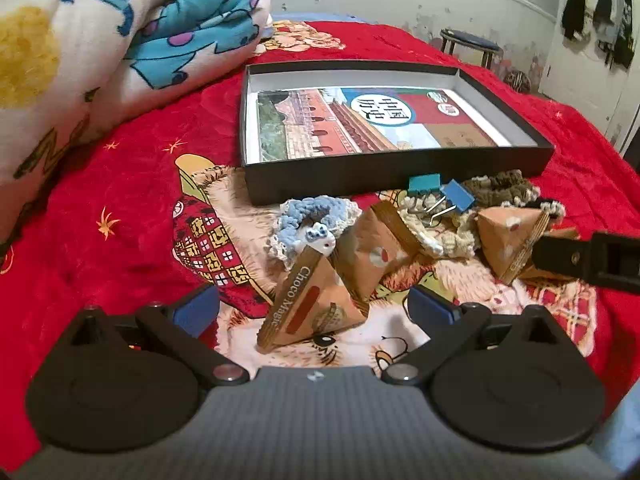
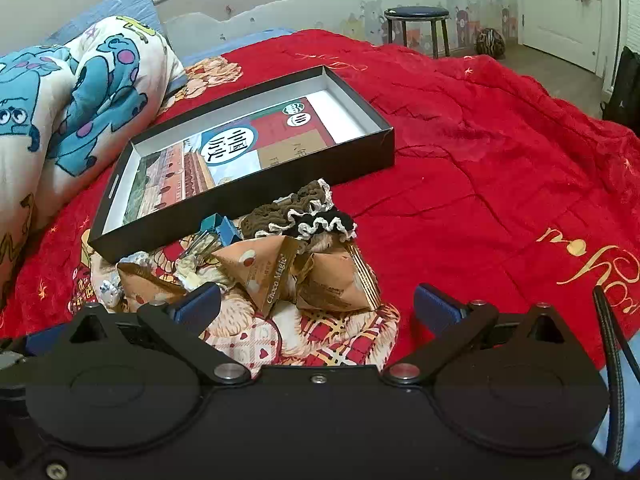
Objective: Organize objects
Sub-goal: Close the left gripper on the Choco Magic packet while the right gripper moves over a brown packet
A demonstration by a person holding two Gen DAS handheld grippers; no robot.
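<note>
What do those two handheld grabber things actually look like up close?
Both look alike. The left gripper has black linkage arms on silver pivot pins, two round black discs, a grey ribbed body and blue pads on its fingers. The right gripper shares the black arms, silver pins and blue fingers, but its body is black with small screws, and a braided black cable runs along its right side.

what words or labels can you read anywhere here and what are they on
"Choco Magic" – along the edge of the nearest triangular snack packet, and again on another such packet.
Large Chinese characters in a white circle on the book cover inside the black box: upside down, too distorted to quote surely.
Small round badges and the brown panel's characters on that cover: too small to read.
Gold script on the red blanket: unreadable.
</note>
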